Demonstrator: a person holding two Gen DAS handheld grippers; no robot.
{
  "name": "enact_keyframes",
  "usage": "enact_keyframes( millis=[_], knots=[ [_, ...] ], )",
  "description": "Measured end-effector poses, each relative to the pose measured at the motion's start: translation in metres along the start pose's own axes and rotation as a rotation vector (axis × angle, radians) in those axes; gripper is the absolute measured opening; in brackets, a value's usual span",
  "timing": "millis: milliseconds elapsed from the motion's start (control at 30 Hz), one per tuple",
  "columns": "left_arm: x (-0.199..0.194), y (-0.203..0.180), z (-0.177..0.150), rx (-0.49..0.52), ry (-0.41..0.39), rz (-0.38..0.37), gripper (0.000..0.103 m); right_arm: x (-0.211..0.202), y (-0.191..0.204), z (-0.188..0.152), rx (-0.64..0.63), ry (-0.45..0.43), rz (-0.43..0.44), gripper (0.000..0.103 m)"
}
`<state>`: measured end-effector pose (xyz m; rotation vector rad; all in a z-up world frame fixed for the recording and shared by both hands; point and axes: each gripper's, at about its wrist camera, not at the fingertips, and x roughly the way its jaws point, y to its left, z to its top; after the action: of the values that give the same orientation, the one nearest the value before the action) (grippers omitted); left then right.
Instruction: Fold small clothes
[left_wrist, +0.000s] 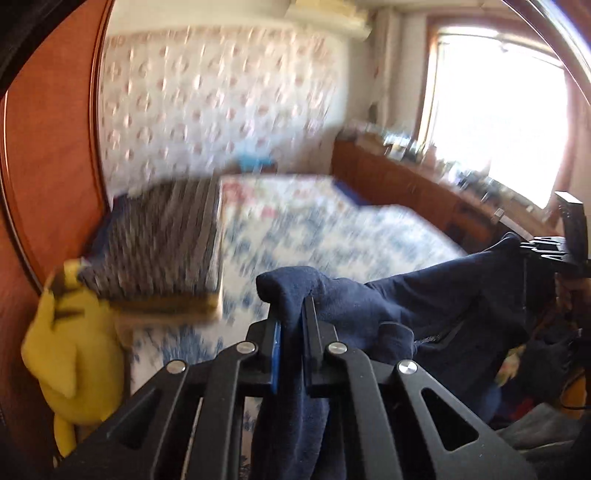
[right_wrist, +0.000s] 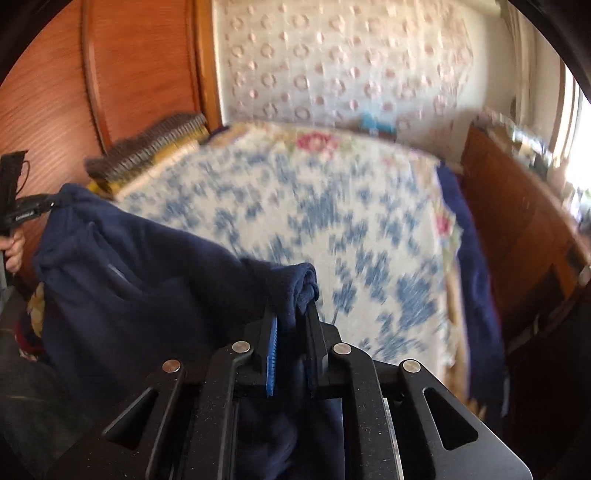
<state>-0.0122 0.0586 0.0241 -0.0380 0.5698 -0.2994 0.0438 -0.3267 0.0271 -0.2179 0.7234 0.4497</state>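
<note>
A navy blue fleece garment hangs in the air, stretched between my two grippers above the bed. My left gripper is shut on one end of it, with cloth bunched over the fingertips. My right gripper is shut on the other end; the garment runs off to the left there. The right gripper also shows at the far right of the left wrist view, and the left gripper at the far left of the right wrist view. Both views are motion-blurred.
Below lies a bed with a blue-and-white floral cover. A striped grey folded blanket sits at its head by the wooden headboard. A yellow plush toy is at the left. A wooden cabinet stands under the bright window.
</note>
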Motion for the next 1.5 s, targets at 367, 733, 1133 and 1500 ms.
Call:
enact_keyframes(
  millis=[367, 733, 1133, 1500],
  knots=[
    [-0.116, 0.003, 0.073, 0.016, -0.309, 0.005, 0.005, -0.155, 0.013, 0.082, -0.11, -0.257, -0.067, 0.009],
    [-0.152, 0.008, 0.12, 0.047, -0.45, 0.036, 0.005, -0.222, 0.019, 0.117, -0.157, -0.41, -0.104, 0.009],
    [0.019, 0.043, 0.166, 0.049, -0.256, 0.182, 0.006, -0.11, -0.034, 0.191, -0.147, -0.265, -0.184, 0.009],
    [0.225, 0.055, 0.118, 0.048, 0.153, 0.236, 0.015, 0.131, -0.095, 0.173, -0.043, 0.048, -0.27, 0.025]
  ],
)
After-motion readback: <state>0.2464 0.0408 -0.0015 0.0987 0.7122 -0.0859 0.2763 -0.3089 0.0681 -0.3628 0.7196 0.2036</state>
